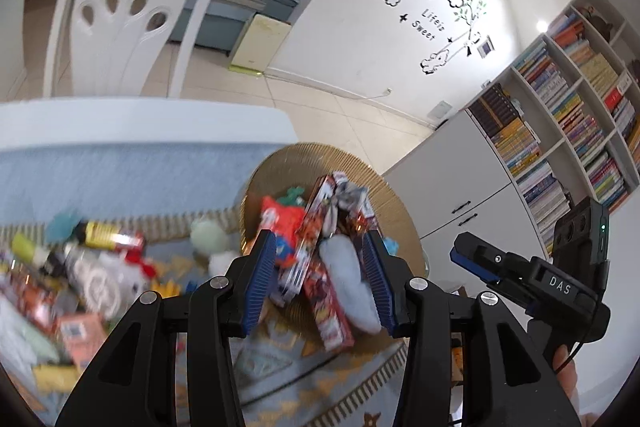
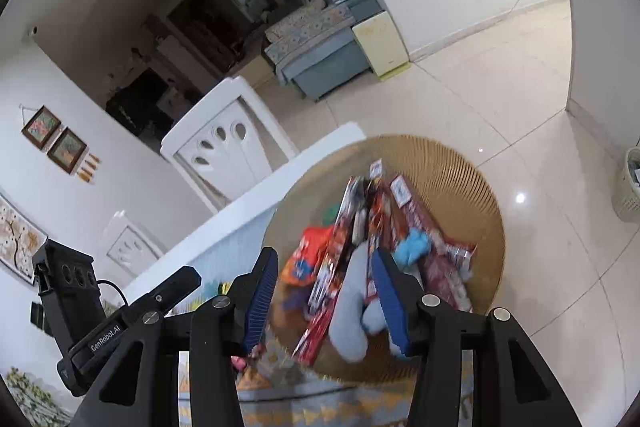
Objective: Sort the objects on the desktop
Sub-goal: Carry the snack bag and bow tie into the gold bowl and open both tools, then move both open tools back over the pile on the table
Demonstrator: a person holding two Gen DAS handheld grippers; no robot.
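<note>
A round woven basket [image 1: 394, 195] [image 2: 460, 179] sits at the table's corner. It holds long red printed boxes [image 1: 320, 211] [image 2: 340, 247], an orange-red packet [image 1: 280, 217] [image 2: 306, 259], a bright blue plush [image 2: 416, 247] and a pale blue plush [image 1: 348, 279] [image 2: 348, 315]. My left gripper [image 1: 319, 243] hovers open over the basket, the pale blue plush lying below, near its right pad. My right gripper [image 2: 325, 259] is also open above the same pile. Each gripper shows beside the other: the right gripper [image 1: 472, 255], the left gripper [image 2: 180, 279].
Blurred clutter covers the patterned mat to the left: a yellow bottle [image 1: 108, 235], a pale green plush ball [image 1: 208, 235], a white plush [image 1: 120, 279], an orange box [image 1: 80, 335]. A white chair [image 1: 120, 27] [image 2: 224, 147] stands behind the table. A bookshelf [image 1: 560, 127] rises at right.
</note>
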